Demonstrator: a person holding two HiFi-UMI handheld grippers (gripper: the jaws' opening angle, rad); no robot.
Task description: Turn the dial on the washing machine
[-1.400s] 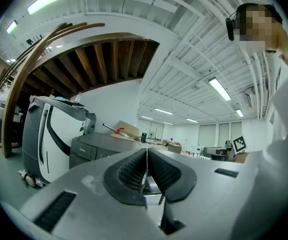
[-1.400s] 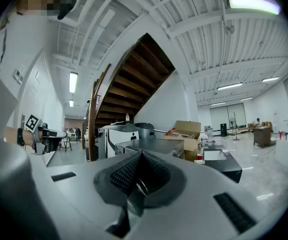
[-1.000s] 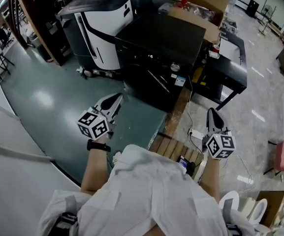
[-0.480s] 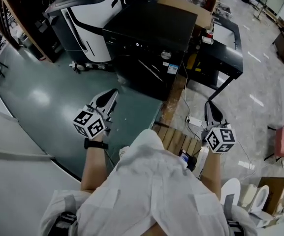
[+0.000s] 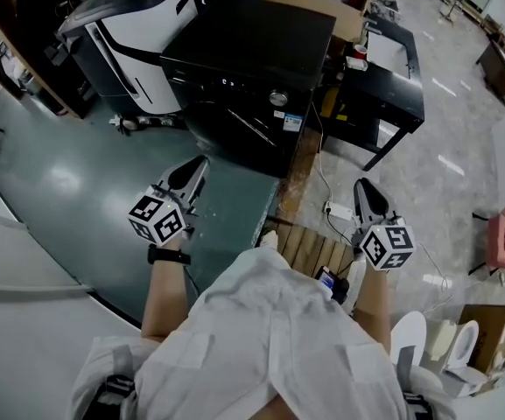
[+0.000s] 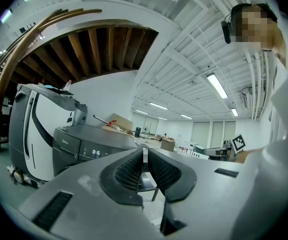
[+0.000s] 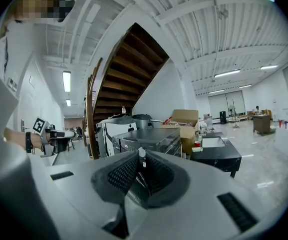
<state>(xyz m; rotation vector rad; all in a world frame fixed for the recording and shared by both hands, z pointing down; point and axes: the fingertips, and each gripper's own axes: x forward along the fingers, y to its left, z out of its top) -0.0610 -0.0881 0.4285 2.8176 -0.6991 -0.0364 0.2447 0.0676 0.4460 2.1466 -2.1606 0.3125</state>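
- Black washing machine [image 5: 261,51] in the upper middle of the head view, with its control panel facing the person. Small round silver dial [image 5: 277,99] on that panel, toward its right end, beside a lit display.
- Left tool [image 5: 198,166] held low in front of the washing machine and well apart from it, pointing toward its lower left corner. Jaws drawn close together with only a thin slit, nothing between them.
- Right tool [image 5: 364,189] held in front of the washing machine and off to its right, also well apart from it. Jaws pressed together, empty.
- Cardboard box [image 5: 326,3] just behind the washing machine, black worktop [image 5: 392,77] just to its right, white-and-black appliance [image 5: 143,24] just to its left.
- Step in hand, as a judgement: approach only, dial not yet touched.
- Next move likely calls for bringing one tool up to the panel, probably the right, being on the dial's side. Then spreading its jaws to straddle the dial, closing on the rim, and twisting from the wrist.
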